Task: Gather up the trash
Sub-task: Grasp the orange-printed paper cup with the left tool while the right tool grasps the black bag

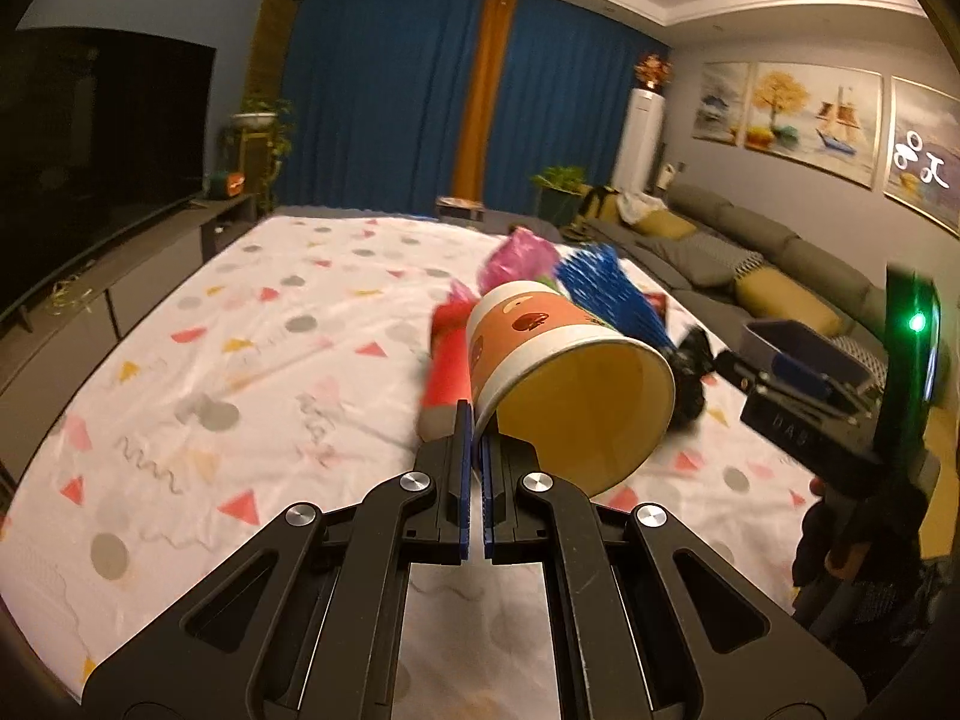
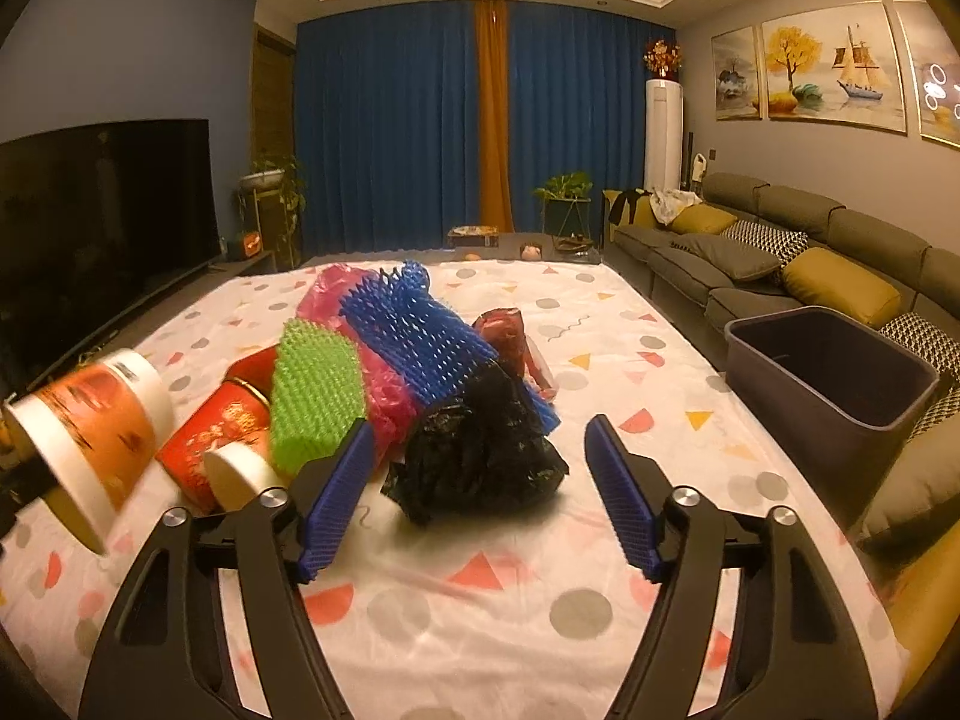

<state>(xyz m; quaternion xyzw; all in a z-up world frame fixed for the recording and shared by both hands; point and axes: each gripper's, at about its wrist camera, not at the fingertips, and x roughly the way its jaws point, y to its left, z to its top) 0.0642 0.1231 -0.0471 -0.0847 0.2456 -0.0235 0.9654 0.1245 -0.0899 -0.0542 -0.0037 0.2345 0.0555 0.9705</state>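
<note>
My left gripper (image 1: 474, 426) is shut on the rim of an orange paper cup (image 1: 540, 348), which hangs tilted above the patterned cloth (image 1: 240, 360) with its mouth towards the camera. The same cup (image 2: 90, 426) shows at the left edge of the right wrist view. My right gripper (image 2: 477, 438) stands open, its blue pads (image 2: 342, 480) on either side of a crumpled black plastic bag (image 2: 474, 468) without touching it. Behind the bag lie a green foam net (image 2: 315, 396), a blue foam net (image 2: 420, 342), a pink bag (image 2: 336, 294) and a red cup (image 2: 210, 438).
A dark grey bin (image 2: 828, 372) stands open at the table's right edge, in front of a sofa (image 2: 780, 252). A dark red wrapper (image 2: 504, 330) lies beyond the blue net. A television (image 2: 102, 210) stands to the left. The cloth (image 2: 468, 600) nearest me is bare.
</note>
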